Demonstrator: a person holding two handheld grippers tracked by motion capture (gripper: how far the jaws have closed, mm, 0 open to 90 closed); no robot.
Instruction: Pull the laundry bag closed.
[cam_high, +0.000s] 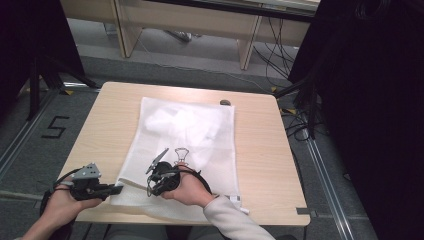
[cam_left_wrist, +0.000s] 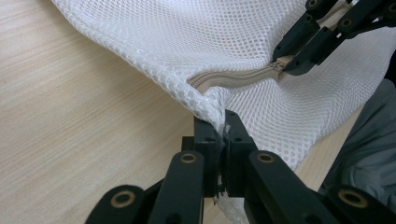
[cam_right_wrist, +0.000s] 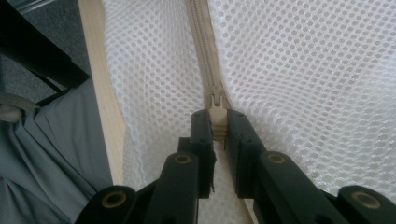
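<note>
Mesh laundry bag (cam_high: 185, 150), white and see-through, lies flat in the middle of the wooden surface (cam_high: 260, 150), with its zip edge along the near side, close to the person. Something white sits bunched inside it, up toward 12 o'clock.

The left gripper (cam_left_wrist: 218, 135) has its fingers squeezed tight on the bag's near corner, with a pinch of mesh caught between them. The right gripper (cam_right_wrist: 215, 122) has its fingers nearly closed on the small beige zipper pull (cam_right_wrist: 215, 105), and they grip it from both sides.

The beige zipper (cam_left_wrist: 233, 77) runs in a long line along the near edge of the bag. From the left fingers, the pull lies toward 1 o'clock, a little way off. In the right gripper view the zip track goes straight away from the fingers toward 12 o'clock. I think the right hand (cam_high: 187, 190), the one on the pull, should slide it along that line, while the left holds the corner so the bag stays put.
</note>
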